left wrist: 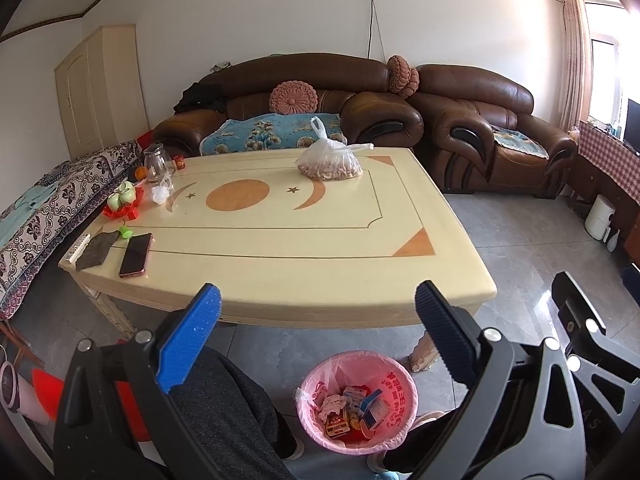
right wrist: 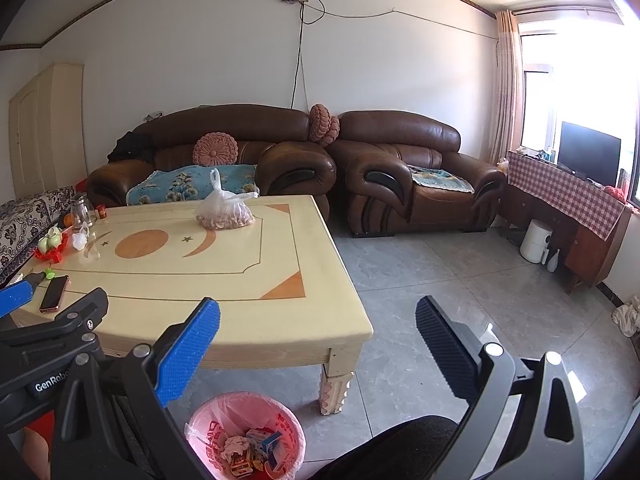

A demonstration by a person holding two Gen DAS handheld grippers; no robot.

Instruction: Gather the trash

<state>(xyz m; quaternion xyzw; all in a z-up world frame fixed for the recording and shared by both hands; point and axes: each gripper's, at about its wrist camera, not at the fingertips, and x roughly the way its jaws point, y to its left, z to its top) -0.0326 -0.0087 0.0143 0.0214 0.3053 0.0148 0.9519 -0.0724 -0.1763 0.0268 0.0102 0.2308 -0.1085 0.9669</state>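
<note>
Left wrist view: left gripper jaws spread wide, nothing between the pads, nothing touched. It points downward past the near edge of the table, above the pink-lined trash bin on the floor, which holds small boxes and crumpled paper. Right wrist view: right gripper likewise wide open and empty, held beside the left, angled down toward the same bin.

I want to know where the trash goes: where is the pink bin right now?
The pink bin stands on the floor by the near corner leg of the table, low in both wrist views, between the person's knees, with wrappers inside.
</note>
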